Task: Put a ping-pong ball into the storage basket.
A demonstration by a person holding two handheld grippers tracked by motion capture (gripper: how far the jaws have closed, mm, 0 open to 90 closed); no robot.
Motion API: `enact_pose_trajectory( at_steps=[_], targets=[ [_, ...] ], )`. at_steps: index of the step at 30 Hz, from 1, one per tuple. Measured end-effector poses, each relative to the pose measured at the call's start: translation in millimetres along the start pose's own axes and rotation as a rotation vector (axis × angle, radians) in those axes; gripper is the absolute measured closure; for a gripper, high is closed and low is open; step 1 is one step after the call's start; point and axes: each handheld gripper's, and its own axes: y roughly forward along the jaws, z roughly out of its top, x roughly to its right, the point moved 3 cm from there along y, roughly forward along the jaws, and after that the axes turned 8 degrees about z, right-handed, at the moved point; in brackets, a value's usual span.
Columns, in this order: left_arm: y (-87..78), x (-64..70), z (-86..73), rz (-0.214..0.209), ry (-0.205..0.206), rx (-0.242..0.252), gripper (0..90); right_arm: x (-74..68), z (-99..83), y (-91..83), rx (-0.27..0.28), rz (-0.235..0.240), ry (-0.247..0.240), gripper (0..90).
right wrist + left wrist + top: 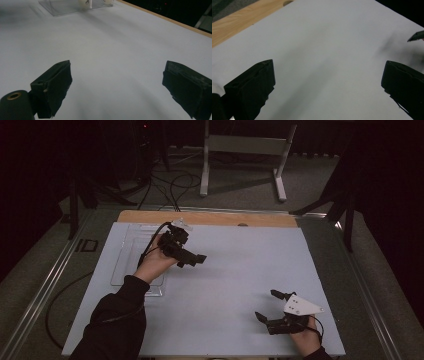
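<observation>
We see no object held, so we start from the grippers. The left gripper sits over the left-centre of the white board, held in the left hand, its jaws pointing right toward the board's middle. In the left gripper view its jaws stand wide, one at each lower corner, with bare board between them and nothing gripped. A dark tip at the right edge of that view may be the other gripper; we cannot tell for sure.

The right gripper is near the board's front right corner, held in the right hand, with a grey plate on top. Its jaws point left and are spread wide; in the right gripper view they frame bare board, nothing between them. The two grippers are well apart.

A clear tray lies flat on the left part of the board, partly under the left hand and sleeve. In the right gripper view the tray shows at the top with a pale round shape behind it, too blurred to identify.

The board lies on a table whose wood edge shows along the far side. Beyond it are a grey floor with cables and a white frame.
</observation>
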Motion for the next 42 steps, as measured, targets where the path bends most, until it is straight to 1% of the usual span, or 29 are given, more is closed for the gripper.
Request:
enact_pose_trajectory(
  at_steps=[3, 4, 5, 7, 9, 11, 12, 14, 16, 17, 19, 20, 21, 28, 29, 31, 36, 38, 39, 42],
  targets=[
    [0.1, 4.9, 0.4, -0.006, 0.007, 0.013, 0.2, -0.4, 0.4, -0.2, 0.002, -0.002, 0.001, 8.6],
    [0.0, 6.6, 0.4, -0.015, 0.013, 0.014, 0.2, -0.1, 0.3, -0.3, 0.003, -0.003, 0.0, 8.6],
    [0.1, 8.1, 0.3, -0.013, 0.017, 0.019, 0.2, 0.0, 0.3, -0.5, 0.003, -0.002, 0.003, 8.6],
    [-0.1, 12.1, 0.0, -0.026, 0.027, 0.03, 0.2, 0.1, 0.2, -0.8, 0.003, -0.004, 0.002, 8.6],
    [-0.1, 13.1, -0.1, -0.024, 0.03, 0.034, 0.2, 0.0, 0.3, -0.8, 0.003, -0.003, 0.002, 8.6],
    [-0.5, 18.3, -0.9, -0.036, 0.047, 0.039, 0.2, 0.1, 0.2, -0.8, 0.002, -0.005, 0.0, 8.6],
    [-0.5, 18.3, -0.9, -0.036, 0.047, 0.039, 0.2, 0.1, 0.2, -0.8, 0.002, -0.005, 0.0, 8.6],
    [0.1, 22.8, -2.5, -0.046, 0.064, 0.036, 0.2, 0.6, 0.0, -1.1, 0.001, -0.005, 0.002, 8.6],
    [0.1, 25.8, -3.8, -0.048, 0.068, 0.039, 0.2, 0.6, 0.2, -1.2, 0.003, -0.009, 0.001, 8.6],
    [0.3, 27.2, -4.6, -0.06, 0.07, 0.041, 0.2, 0.7, 0.3, -1.3, 0.003, -0.008, 0.002, 8.6],
    [0.5, 28.8, -5.5, -0.061, 0.071, 0.038, 0.2, 0.6, 0.3, -1.1, 0.003, -0.009, 0.001, 8.6],
    [1.6, 31.8, -7.5, -0.069, 0.079, 0.037, 0.2, 0.6, 0.3, -1.2, 0.003, -0.008, 0.002, 8.6],
    [2.2, 33.1, -8.6, -0.065, 0.083, 0.036, 0.2, 0.7, 0.4, -1.2, 0.004, -0.009, 0.002, 8.6],
    [6.8, 43.0, -16.6, -0.095, 0.093, 0.029, 0.2, 1.1, 0.4, -1.3, 0.007, -0.007, 0.002, 8.6],
    [7.6, 44.5, -17.7, -0.092, 0.096, 0.03, 0.2, 1.1, 0.5, -1.4, 0.007, -0.008, 0.002, 8.6],
    [8.4, 47.3, -19.9, -0.103, 0.097, 0.032, 0.1, 1.3, 0.3, -1.5, 0.009, -0.009, 0.004, 8.6],
    [10.1, 52.7, -24.2, -0.114, 0.106, 0.033, 0.2, 1.0, 0.6, -2.0, 0.008, -0.011, 0.004, 8.6],
    [11.3, 54.2, -26.7, -0.11, 0.111, 0.023, 0.2, 1.0, 0.6, -2.0, 0.006, -0.01, 0.004, 8.6],
    [12.2, 55.4, -28.2, -0.119, 0.103, 0.021, 0.2, 1.0, 0.5, -2.0, 0.006, -0.01, 0.004, 8.6],
    [13.6, 58.1, -31.8, -0.127, 0.107, 0.022, 0.2, 1.0, 0.6, -2.0, 0.007, -0.011, 0.002, 8.6]
  ],
)
